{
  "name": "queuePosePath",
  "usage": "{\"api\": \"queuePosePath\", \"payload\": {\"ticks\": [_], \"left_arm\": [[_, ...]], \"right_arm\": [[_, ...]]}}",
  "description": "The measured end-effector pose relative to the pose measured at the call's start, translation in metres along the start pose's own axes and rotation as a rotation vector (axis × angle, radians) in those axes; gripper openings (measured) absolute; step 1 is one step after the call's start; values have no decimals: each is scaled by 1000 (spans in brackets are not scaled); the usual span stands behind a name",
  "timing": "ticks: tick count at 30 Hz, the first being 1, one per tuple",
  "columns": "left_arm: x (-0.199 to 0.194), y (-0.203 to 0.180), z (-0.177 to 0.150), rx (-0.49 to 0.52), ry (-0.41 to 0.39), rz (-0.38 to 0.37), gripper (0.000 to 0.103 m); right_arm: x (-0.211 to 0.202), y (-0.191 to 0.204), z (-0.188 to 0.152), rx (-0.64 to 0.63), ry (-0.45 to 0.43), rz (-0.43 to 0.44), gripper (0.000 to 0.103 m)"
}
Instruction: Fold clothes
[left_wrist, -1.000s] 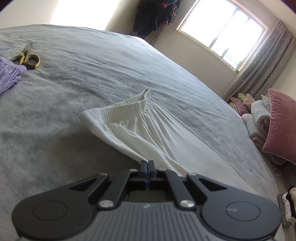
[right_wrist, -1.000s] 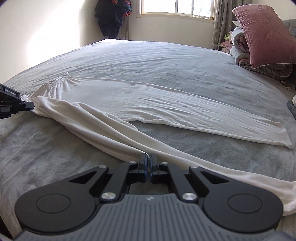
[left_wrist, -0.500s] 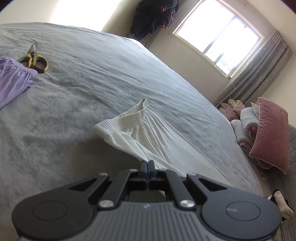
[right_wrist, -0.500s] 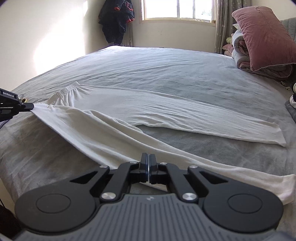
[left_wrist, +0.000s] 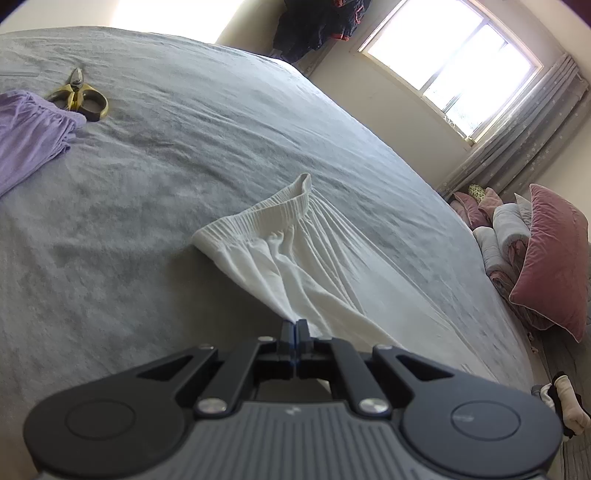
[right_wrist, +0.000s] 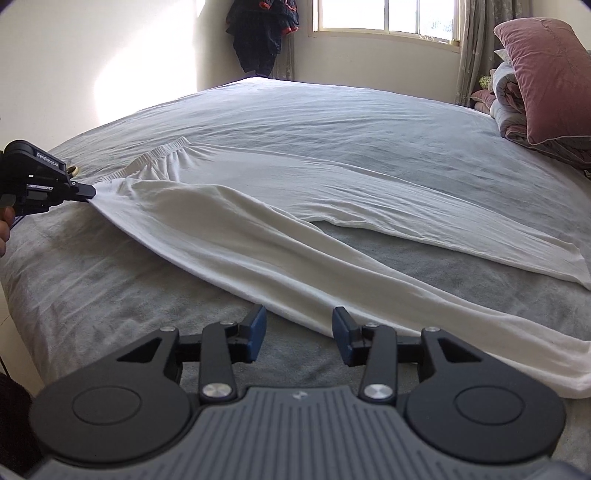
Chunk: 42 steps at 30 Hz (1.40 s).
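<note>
The left claw (left_wrist: 295, 326) is clenched on the near edge of the white trousers (right_wrist: 280, 229), just below the elastic waistband (left_wrist: 258, 221), and the cloth runs taut from that pinch. The right claw (right_wrist: 295, 334) hangs released, jaws wide apart, just short of the nearer leg's edge, gripping nothing. The trousers lie spread on the grey bed (right_wrist: 110, 295), legs splayed in a V toward the far side. To fold well, I'd say the free claw should take that near leg by its hem or edge and carry it over the other, seams matched, keeping tension. It's thin, soft, draping knit with a ribbed, gathered band, and the bedspread looks plush and grippy.
</note>
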<state>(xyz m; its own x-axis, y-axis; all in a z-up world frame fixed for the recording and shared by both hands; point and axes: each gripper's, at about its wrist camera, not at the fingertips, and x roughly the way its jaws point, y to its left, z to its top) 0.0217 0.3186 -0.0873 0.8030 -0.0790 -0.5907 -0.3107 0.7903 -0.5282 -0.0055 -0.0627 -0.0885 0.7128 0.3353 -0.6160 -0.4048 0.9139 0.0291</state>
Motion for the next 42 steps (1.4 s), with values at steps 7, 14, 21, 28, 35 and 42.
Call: {"api": "queuePosePath", "payload": {"ticks": [7,14,21,28,35,42], "left_arm": [[-1,0,1,3,-5,-4,0],[-2,0,2,7,-2,-4,0],[-13,5,7,62,9,-7,0],[-24,13,7,137,63,-1,0],[-19,27,7,97,96,-6,0],[-11,40,12,1,95,-52,38]], "right_arm": [[14,28,1,-123,-10,35,44],[37,42,5,-279,0,-41,25],[14,50,10,-311,29,-32,0],[-19,62,7,-316,70,44,0],[-6,78,-9,-334,173,92,0],[-4,76,-8,-289,158,91,7]]}}
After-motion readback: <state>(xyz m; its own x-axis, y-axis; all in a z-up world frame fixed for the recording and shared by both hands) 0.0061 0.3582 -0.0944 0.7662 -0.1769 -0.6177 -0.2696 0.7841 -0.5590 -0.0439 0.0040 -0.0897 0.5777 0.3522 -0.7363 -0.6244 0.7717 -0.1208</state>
